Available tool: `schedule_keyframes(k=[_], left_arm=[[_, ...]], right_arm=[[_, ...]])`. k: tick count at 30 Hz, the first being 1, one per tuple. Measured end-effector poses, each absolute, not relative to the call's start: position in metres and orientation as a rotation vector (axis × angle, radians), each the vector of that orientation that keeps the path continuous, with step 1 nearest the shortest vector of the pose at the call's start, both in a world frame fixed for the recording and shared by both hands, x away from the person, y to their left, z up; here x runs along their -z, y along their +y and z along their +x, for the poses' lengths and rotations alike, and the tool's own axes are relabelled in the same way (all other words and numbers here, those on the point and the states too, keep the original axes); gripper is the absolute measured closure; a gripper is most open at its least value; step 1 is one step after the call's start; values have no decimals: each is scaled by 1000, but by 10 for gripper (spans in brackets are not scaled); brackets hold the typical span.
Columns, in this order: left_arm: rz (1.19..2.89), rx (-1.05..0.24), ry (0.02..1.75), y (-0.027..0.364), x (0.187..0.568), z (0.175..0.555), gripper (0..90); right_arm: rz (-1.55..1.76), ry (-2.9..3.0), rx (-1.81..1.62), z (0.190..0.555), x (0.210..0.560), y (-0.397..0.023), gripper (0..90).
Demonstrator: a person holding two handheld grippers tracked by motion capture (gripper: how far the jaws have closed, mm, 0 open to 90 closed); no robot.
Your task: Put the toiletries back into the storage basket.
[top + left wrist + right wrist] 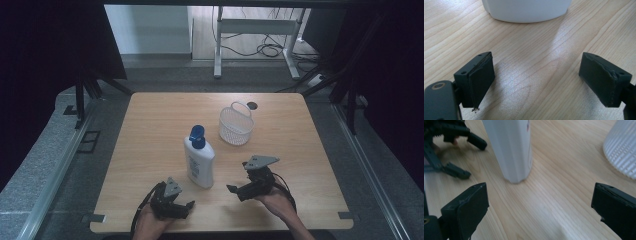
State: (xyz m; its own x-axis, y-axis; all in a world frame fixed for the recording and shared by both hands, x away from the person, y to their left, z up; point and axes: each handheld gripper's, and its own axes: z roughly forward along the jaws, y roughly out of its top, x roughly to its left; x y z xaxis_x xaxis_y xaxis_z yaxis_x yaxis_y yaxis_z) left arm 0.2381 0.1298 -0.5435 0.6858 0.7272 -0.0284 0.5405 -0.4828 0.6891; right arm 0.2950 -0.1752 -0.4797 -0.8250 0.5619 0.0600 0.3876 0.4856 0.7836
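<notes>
At frame center stands the white bottle (199,159); your left gripper (181,206) and right gripper (239,190) flank it, both jaws spread wide, empty.

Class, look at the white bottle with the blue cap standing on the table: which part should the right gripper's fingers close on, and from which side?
Probably the white bottle at its flat-sided body, below the blue cap. It stands upright, so come in level from its right, where the right gripper sits open beside it. The body looks narrow enough across to fit between the fingers; the cap looks too small and curved.
</notes>
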Motion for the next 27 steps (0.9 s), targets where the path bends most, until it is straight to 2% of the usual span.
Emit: schedule_keyframes(k=[17,27], left_arm=[[2206,-350,969,130,543,238,124],[2204,-349,971,130,544,238,123]], right_arm=[[769,2557,-1288,309,458,-125,32],[766,2527,-1344,316,446,-100,126]])
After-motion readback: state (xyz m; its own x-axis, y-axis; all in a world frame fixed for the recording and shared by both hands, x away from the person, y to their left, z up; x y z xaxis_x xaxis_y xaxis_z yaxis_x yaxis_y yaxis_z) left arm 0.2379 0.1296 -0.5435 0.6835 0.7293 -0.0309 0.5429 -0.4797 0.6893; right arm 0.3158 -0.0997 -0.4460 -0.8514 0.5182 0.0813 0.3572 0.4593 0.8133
